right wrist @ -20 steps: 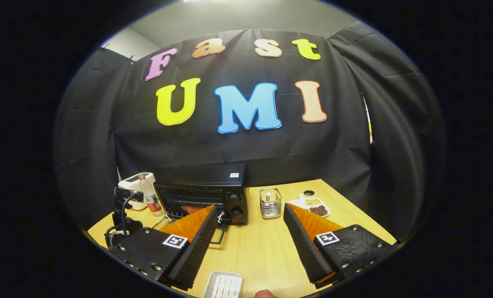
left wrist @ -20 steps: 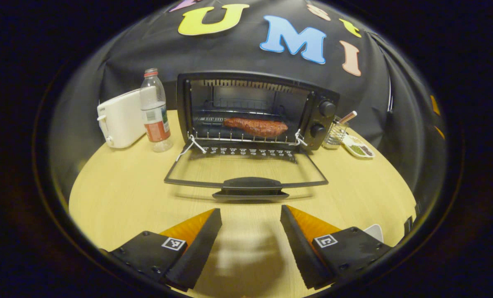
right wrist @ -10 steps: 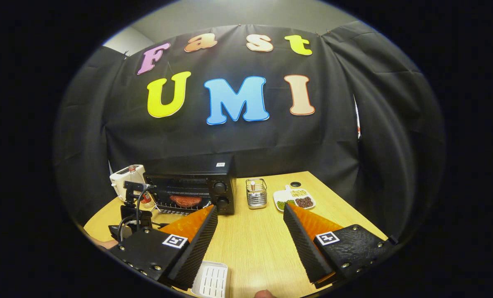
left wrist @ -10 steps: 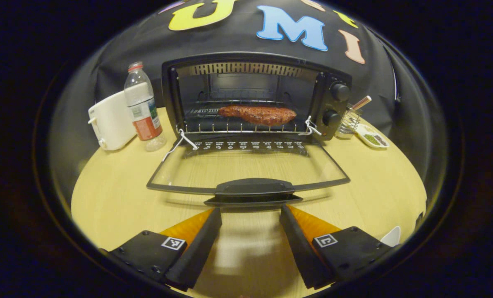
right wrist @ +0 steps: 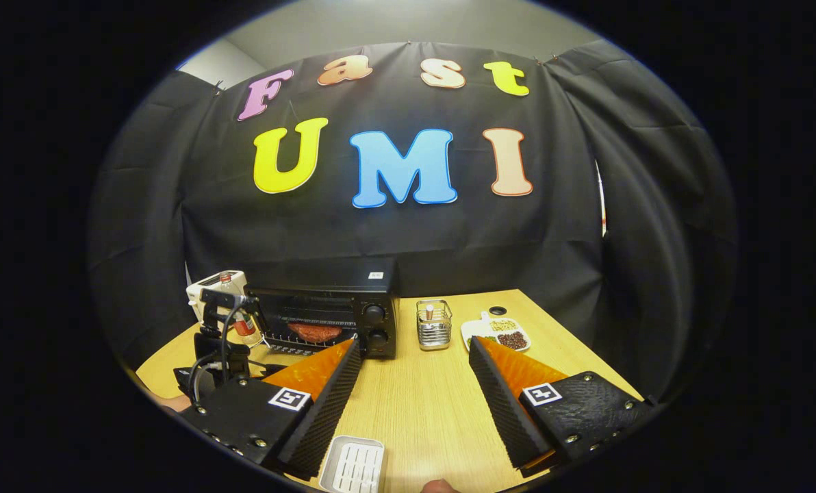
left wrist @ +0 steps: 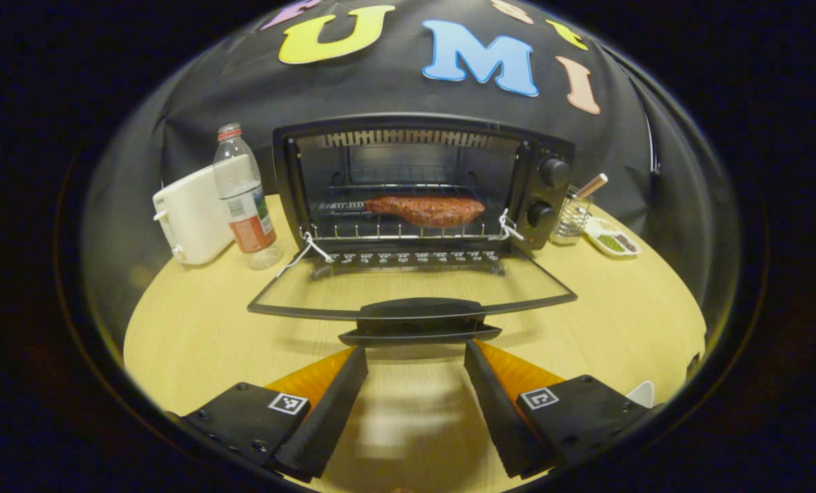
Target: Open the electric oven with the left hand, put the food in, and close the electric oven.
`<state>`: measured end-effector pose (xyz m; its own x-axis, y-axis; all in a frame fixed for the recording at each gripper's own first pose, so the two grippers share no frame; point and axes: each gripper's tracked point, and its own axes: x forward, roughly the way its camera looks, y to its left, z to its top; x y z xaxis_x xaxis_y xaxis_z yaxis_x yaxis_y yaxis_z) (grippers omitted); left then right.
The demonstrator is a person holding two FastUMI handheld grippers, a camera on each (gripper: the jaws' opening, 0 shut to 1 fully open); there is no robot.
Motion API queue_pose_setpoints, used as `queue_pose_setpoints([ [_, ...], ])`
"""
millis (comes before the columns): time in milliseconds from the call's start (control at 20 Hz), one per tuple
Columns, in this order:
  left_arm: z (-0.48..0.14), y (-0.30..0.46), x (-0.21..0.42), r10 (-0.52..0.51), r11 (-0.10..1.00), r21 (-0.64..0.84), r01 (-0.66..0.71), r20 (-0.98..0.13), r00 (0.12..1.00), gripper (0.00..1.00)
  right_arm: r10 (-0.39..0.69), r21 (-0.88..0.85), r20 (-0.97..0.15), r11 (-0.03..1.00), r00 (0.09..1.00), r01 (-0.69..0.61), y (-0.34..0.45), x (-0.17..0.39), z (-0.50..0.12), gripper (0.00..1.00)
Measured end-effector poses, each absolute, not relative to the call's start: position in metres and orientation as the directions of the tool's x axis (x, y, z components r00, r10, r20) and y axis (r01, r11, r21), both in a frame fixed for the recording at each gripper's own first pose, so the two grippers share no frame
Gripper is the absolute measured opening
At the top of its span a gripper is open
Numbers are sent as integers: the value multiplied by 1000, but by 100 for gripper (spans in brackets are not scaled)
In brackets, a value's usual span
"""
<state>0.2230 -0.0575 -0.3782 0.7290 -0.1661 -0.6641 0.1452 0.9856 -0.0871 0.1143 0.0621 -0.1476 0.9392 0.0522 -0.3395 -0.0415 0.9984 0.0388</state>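
1. Left gripper (left wrist: 415, 356), black with orange-backed fingers: jaws apart and empty, tips just short of the black plastic door handle (left wrist: 419, 317), possibly touching it; contact unclear.
2. Beyond the tips, glass oven door (left wrist: 408, 291) dropped fully open, lying nearly flat above the pale wooden table (left wrist: 196, 329).
3. Black electric oven (left wrist: 422, 185) behind the door, with the reddish-brown slab of meat (left wrist: 425, 210) resting on the wire rack inside.
4. Left of the oven: clear plastic bottle with a red cap (left wrist: 244, 195), then a white toaster (left wrist: 192, 216).
5. Right of the oven: wire basket (left wrist: 572, 216) and a white dish of seeds (left wrist: 613, 239).
6. Right gripper (right wrist: 415, 356), same build: jaws wide apart, empty, held well back from the oven, above a white slotted tray (right wrist: 353, 465).
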Motion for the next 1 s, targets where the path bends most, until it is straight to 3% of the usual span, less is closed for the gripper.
queue_pose_setpoints([
  [550,-322,-56,230,-168,985,-64,158,-538,826,97,58,51,-346,998,936,-43,62,115,-152,97],
  [600,-312,-53,240,-168,985,-58,162,-525,834,100,56,51,-348,998,936,-41,62,115,-152,97],
  [1000,-286,-56,287,-169,982,1,189,-435,884,97,42,32,-353,999,935,-33,59,113,-154,97],
])
